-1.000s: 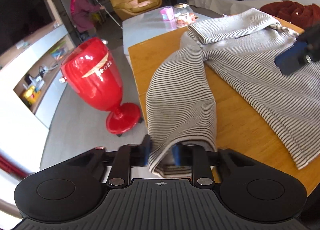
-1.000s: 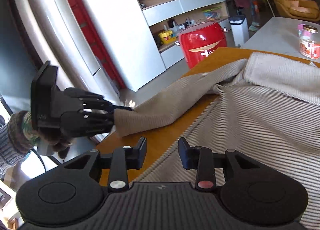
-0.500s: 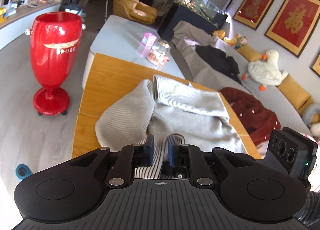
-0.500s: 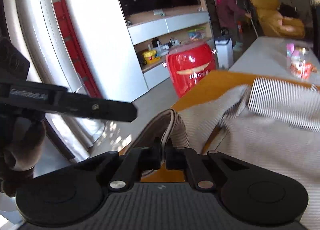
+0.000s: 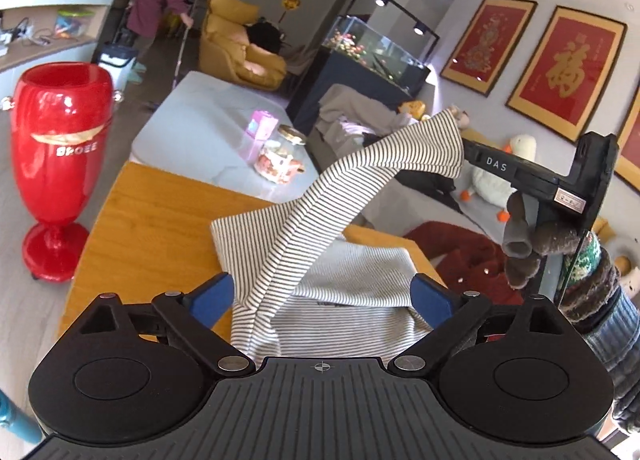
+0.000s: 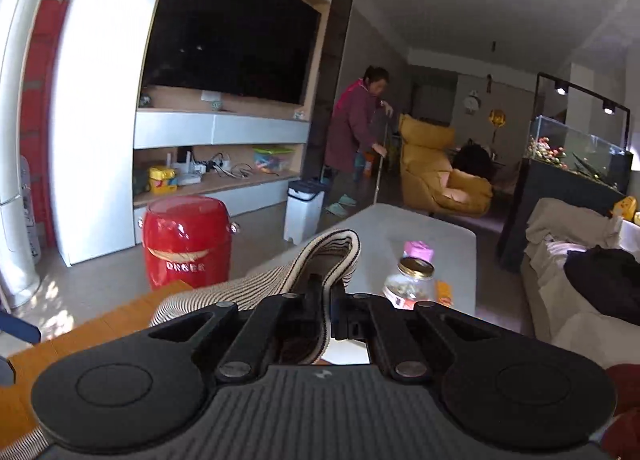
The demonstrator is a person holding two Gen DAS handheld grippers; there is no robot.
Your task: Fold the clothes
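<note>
Sleeve (image 5: 360, 187) handover done: your left gripper (image 5: 320, 296) jaws are opening, released; right gripper (image 6: 329, 300) jaws clamp its cuff, lifted toward 1 o'clock.

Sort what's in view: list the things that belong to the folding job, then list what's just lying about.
Job: striped sweater; its sleeve, pinched in the right gripper; left gripper, jaws opening; wooden table.

Lying about: red bin; glass jar; pink box; red coat.

The right tool (image 5: 460, 163) carries the white letters "DAS" on its black side. The red vase (image 5: 60, 147) on the floor bears white lettering too distorted to read. A framed red picture (image 5: 566, 65) shows a gold Chinese character.
</note>
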